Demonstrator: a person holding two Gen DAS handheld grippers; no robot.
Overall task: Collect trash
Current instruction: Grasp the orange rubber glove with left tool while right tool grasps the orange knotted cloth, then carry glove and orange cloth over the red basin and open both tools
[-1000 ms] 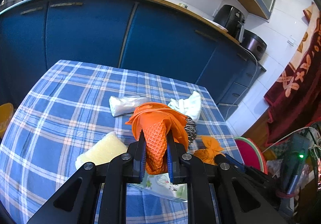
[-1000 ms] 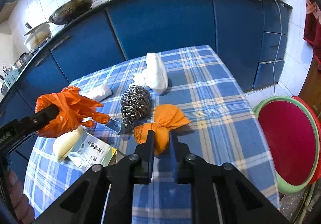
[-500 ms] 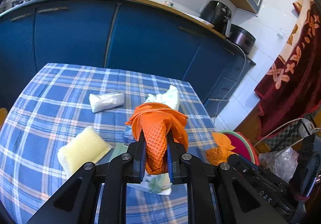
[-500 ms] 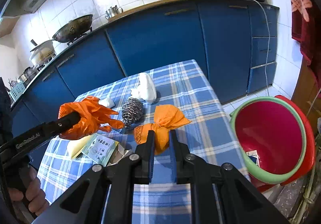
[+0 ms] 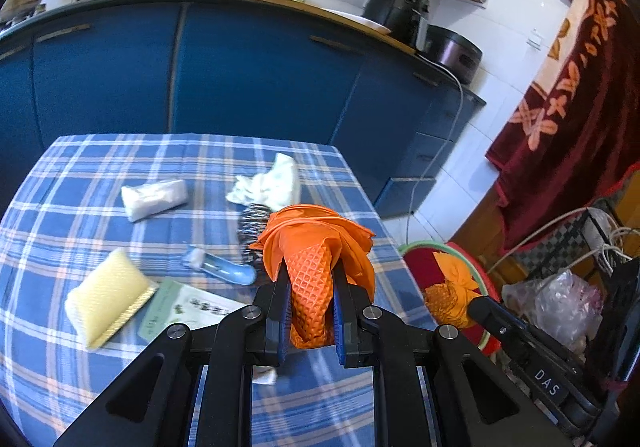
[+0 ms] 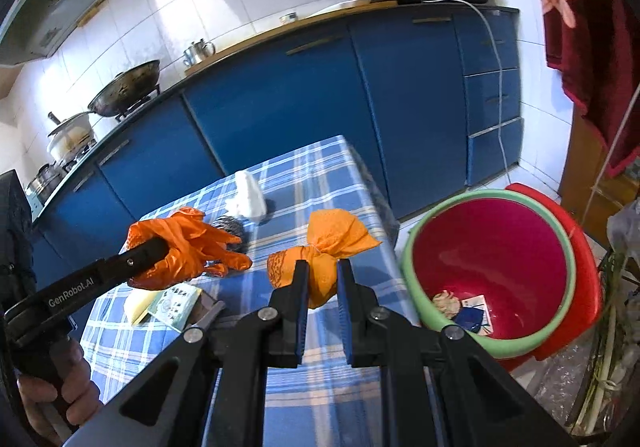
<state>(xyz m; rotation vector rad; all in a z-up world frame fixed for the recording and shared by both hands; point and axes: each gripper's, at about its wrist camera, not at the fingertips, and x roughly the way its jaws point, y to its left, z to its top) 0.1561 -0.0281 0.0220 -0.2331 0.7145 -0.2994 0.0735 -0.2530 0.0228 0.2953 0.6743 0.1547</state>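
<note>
- Left wrist view: left gripper (image 5: 312,311), jaws clamped on a crumpled orange rubber glove (image 5: 316,247), held above the blue plaid-clothed surface (image 5: 100,387).
- Right wrist view: right gripper (image 6: 322,287), jaws clamped on a knotted orange cloth bundle (image 6: 332,243), held up near the surface's edge, beside the bin.
- Resting on the surface, near: yellow sponge (image 5: 106,297); green-printed paper packet (image 5: 184,307); small blue tube (image 5: 224,267).
- Further: steel-wool scourer (image 5: 250,221), partly hidden behind the glove; folded white tissue pack (image 5: 154,197); crumpled white cloth (image 5: 270,185).
- Off the surface, on the floor: red plastic bin with a green rim (image 6: 496,275), scraps of paper lying inside.
- Background: blue kitchen cabinets (image 5: 248,75).
</note>
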